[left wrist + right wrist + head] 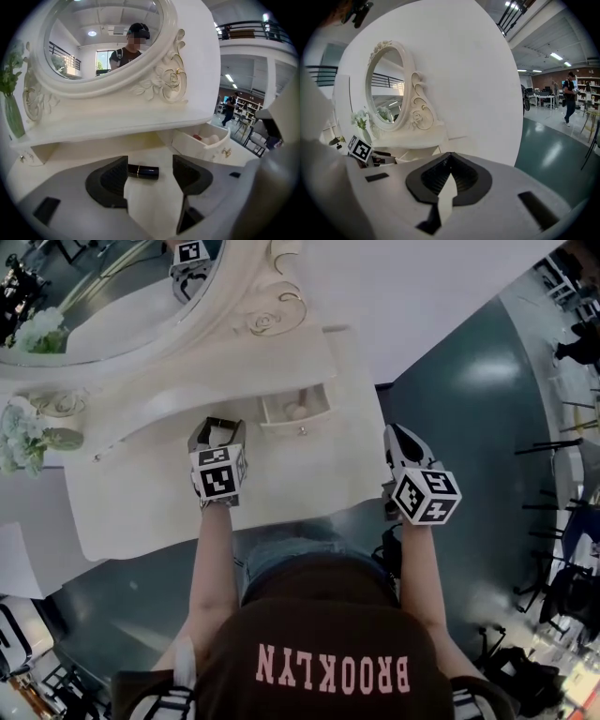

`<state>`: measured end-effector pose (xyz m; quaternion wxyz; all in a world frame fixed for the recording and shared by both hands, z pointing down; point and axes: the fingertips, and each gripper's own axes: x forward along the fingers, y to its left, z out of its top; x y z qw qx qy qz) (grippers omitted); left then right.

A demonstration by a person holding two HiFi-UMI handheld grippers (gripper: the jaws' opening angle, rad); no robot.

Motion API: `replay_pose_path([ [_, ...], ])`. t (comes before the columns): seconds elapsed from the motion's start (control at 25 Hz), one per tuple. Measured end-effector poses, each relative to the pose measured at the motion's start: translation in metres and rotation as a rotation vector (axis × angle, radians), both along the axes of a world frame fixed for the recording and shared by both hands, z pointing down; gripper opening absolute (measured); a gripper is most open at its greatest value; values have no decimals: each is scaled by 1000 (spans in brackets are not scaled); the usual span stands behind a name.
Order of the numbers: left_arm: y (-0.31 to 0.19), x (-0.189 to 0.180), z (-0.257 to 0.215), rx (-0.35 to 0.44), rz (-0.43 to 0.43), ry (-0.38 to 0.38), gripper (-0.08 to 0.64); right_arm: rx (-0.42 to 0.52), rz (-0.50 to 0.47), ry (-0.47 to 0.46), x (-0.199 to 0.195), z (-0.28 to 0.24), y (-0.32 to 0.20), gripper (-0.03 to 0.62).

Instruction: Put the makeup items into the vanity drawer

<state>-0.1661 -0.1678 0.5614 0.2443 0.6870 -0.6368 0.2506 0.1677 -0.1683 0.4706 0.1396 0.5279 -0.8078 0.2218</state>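
While the left edge of the left gripper view is cutting off the glass vase (pixel 12 115) of pale flowers, only a strip of green stems is showing there. The left claw (pixel 217 435) is blocking the lipstick (pixel 143 171) from the head view, so only the left gripper view is showing it. Further right, the contents of the open drawer (pixel 202 146) are proving hard to make out: a small red item and some pale rounded ones (pixel 209 139), nothing clearer.

The lipstick is lying on its side on the bench (pixel 291 486), crosswise between the wide-open jaws of the left claw. Its left end is sitting right by the left jaw, though contact cannot be told. It is showing as a short dark glossy tube with a thin gold band near its left end.

The bench is looking smooth and cream-white, with a raised shelf at the back. The oval mirror (pixel 104 38) is standing on that shelf in a thick cream frame carved with scrolls and roses, touched with gold. The drawer is sticking out to the right of the lipstick, cream like the bench, with a curved front and a small metal knob. The claw's jaws are showing dark ribbed pads set in grey shells.

The right claw (pixel 405 442) is hovering past the bench's right edge, over the teal floor (pixel 469 409), its jaws pressed together with nothing between them.
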Motion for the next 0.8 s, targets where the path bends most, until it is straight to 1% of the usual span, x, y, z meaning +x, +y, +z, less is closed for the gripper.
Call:
replay_pose_path([
  [0.24,8,2,25,-58,-51,3,276,-23,-26,23,3,7,-2,-2],
  [0.48,0,-2,39,-92,-89,-6,276,-35,-48,44,4,12,-11,-2],
  [0.8,-6,-4,42,-104,-83,9,279,-33,-59,46,4,11,-28,-2],
])
